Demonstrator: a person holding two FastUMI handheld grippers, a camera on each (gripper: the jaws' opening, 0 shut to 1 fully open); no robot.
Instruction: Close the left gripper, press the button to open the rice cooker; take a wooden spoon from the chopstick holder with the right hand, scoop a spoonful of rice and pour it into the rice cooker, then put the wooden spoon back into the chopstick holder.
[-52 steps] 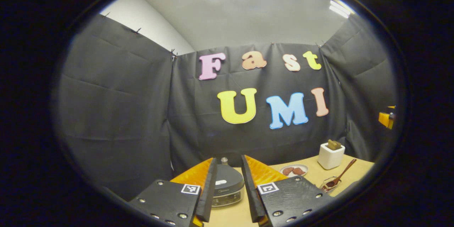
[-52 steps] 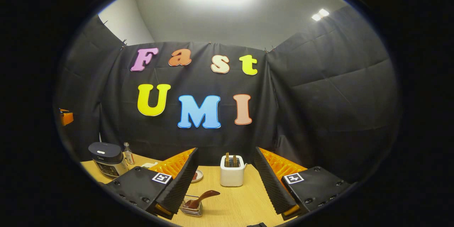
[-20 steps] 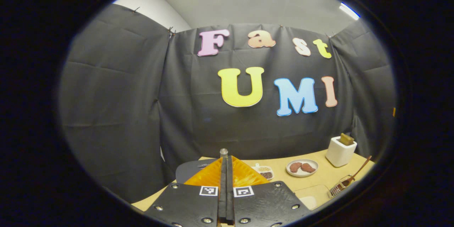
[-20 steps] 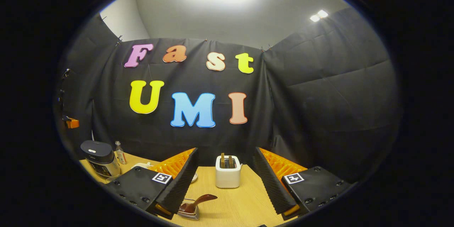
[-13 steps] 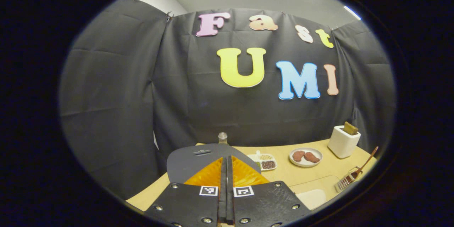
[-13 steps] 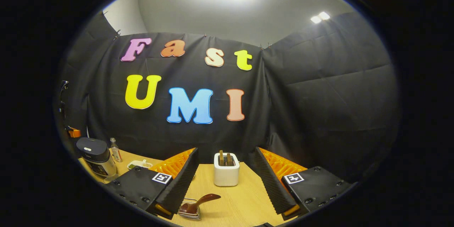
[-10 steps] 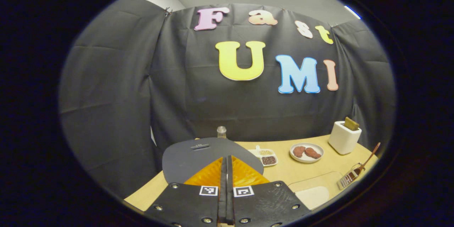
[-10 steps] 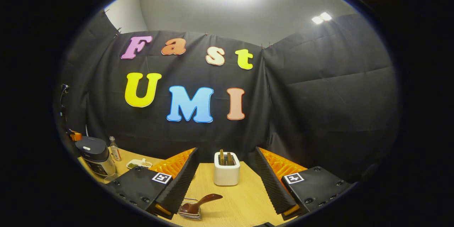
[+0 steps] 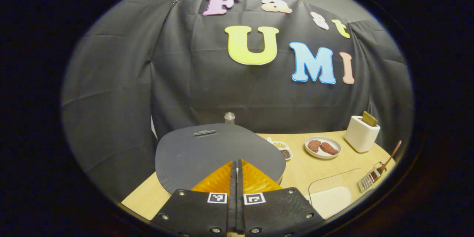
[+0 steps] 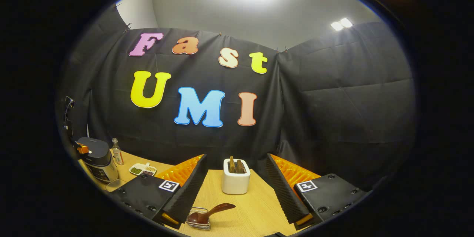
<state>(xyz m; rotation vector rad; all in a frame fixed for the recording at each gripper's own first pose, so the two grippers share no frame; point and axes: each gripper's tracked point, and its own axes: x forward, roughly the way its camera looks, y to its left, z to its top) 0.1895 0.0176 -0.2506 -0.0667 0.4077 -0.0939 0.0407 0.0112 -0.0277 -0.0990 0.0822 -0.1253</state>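
Left gripper (image 9: 237,163), fingers pressed together, now closer over the rice cooker (image 9: 218,153) lid; right gripper (image 10: 235,189) hangs spread wide.

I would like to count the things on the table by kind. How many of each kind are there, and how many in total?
Rice cooker: 1
Toaster: 1
Bottle: 1
Plate: 1
Divided dish: 1
Glass bowl: 1
Wooden spoon: 1
Spoon holder: 1
Total: 8
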